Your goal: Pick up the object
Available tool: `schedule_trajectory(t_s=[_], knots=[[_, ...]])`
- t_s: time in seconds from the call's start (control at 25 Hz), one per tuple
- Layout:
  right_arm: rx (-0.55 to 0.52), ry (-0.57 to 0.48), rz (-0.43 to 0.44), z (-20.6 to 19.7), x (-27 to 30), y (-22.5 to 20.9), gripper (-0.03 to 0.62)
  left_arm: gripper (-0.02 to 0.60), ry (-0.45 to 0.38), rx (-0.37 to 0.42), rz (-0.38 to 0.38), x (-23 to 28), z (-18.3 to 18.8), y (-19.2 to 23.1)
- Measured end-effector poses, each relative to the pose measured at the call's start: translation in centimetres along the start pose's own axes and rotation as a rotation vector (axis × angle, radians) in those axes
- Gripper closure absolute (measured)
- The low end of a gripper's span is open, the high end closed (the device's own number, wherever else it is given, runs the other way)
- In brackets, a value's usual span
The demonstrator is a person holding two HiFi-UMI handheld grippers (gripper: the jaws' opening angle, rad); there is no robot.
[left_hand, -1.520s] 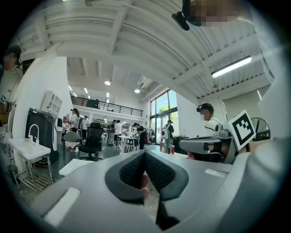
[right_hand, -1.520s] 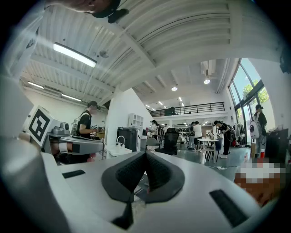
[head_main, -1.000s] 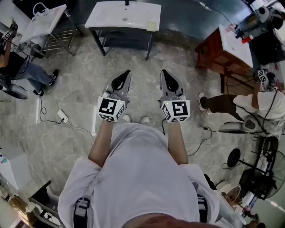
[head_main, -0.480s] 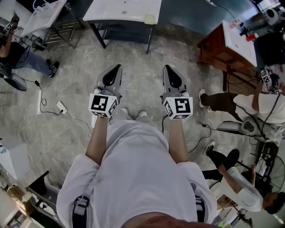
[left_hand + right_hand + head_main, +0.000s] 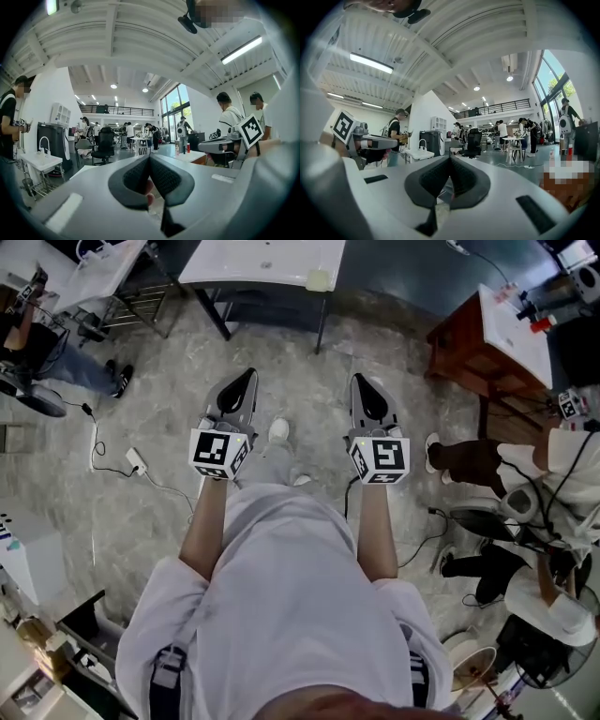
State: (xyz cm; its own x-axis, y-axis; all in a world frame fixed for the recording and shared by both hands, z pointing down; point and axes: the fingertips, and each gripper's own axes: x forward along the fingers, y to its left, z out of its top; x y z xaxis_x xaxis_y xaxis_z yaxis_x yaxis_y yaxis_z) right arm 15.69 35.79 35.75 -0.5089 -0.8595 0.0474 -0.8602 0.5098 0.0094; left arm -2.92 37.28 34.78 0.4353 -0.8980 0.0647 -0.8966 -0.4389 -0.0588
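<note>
head view: the person stands on a grey marbled floor (image 5: 159,381), arms out, left gripper (image 5: 246,375) and right gripper (image 5: 358,380) side by side and apart, both pointing forward. one white shoe (image 5: 278,429) shows between them.

jaws: each gripper view shows its pads clenched tip to tip, with nothing gripped.

ahead: a white tabletop with a basin (image 5: 234,261) on a dark frame. a small pale yellowish block (image 5: 319,279) lies on its right front corner, well apart from both grippers. whether that is the object to pick up, cannot tell.

around: a second white basin stand (image 5: 98,266) at far left, with a seated person (image 5: 52,357) beside it. power strip (image 5: 134,461) and cable on the floor, left. reddish wooden cabinet (image 5: 459,343) with a white top, right. another person's dark trouser leg (image 5: 469,457) just below it.

gripper views only: a tall hall with white ceiling beams, strip lights, high windows, a black office chair (image 5: 104,145) and people standing round a far table. the left gripper view catches a marker cube (image 5: 248,132) at its right edge, and a basin with a tap (image 5: 42,159) low at its left. the right gripper view catches a marker cube (image 5: 343,125) at its left edge.

head view only: the floor, the cable, the block.
</note>
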Motion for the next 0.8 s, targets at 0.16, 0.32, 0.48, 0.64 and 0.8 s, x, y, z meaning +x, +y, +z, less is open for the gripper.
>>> schedule_trajectory(t_s=[0.16,0.32,0.48,0.64,0.8], knots=[[-0.005,0.002,0.000,-0.4,2.5,-1.7,0.591,0.583,-0.005,0.003,-0.004,3.1,-0.3,1.2],[-0.022,0.006,-0.011,-0.7,6.2,-3.2,0.591,0.583,-0.026,-0.006,-0.019,7.2,-0.5,3.6],[-0.037,0.041,-0.029,-1.3,11.7,-4.8,0.591,0.583,-0.048,0.003,-0.015,12.9,-0.5,7.6],[-0.039,0.093,-0.045,-1.8,18.8,-6.7,0.591,0.583,-0.054,0.001,-0.040,19.8,-0.1,12.3],[-0.057,0.142,-0.063,-1.9,26.3,-8.6,0.591,0.583,-0.049,-0.016,-0.073,26.4,-0.2,17.1]])
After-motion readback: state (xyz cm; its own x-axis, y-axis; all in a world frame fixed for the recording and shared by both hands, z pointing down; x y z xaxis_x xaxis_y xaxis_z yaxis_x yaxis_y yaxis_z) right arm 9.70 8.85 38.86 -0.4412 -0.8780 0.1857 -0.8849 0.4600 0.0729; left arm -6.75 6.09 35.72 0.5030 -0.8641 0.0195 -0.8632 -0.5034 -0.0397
